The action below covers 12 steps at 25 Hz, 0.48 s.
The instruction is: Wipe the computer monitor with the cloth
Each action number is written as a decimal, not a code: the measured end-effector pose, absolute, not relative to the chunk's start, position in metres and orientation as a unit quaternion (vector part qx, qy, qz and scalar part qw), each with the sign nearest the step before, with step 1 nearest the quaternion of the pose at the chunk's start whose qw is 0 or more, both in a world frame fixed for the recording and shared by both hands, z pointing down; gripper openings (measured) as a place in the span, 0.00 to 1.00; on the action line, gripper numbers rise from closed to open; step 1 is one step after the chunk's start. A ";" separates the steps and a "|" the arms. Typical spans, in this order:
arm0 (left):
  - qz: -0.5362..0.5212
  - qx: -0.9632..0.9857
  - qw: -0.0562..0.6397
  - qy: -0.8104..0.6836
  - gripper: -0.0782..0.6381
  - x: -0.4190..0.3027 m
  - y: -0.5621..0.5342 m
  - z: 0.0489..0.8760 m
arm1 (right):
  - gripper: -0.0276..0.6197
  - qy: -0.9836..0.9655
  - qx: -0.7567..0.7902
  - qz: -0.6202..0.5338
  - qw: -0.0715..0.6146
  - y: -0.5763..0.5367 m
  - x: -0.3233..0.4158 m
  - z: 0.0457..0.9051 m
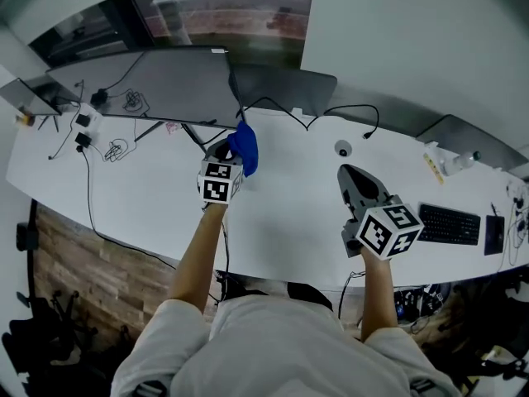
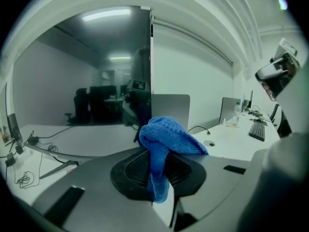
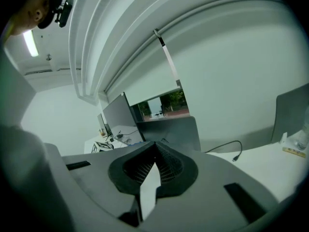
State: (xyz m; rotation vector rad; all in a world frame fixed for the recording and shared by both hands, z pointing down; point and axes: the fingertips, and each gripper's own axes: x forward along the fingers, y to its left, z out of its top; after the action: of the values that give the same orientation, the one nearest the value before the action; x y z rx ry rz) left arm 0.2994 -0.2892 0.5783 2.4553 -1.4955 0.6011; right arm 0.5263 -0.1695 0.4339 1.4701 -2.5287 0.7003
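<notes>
One blue knitted cloth [image 2: 166, 137], bunched up, sits pinched in my left gripper [image 1: 226, 150], its folds bulging above the jaws, just in front of the monitor [image 1: 157, 85], at its right corner. My right gripper [image 3: 155, 153], well right of the monitor, is closed on nothing.

Open desk [image 1: 281, 213] centre, cables [image 1: 307, 127] near monitor [image 1: 157, 85], perhaps touching it, keyboard [image 1: 450, 224] far right.

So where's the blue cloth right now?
The blue cloth is clamped in the left gripper, left of centre in the head view, by the lower right corner of the monitor.
</notes>
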 end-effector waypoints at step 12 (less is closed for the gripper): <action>0.095 0.841 0.045 -0.530 0.19 0.181 -0.248 0.416 | 0.06 -0.896 0.431 0.094 0.049 -0.200 0.406 0.336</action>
State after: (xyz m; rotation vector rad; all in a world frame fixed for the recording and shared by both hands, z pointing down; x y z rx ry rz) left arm 0.1812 -0.2475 0.4157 2.5709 -1.6196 0.2893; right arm 0.4056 -0.1999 0.3364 1.3127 -2.7316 0.2857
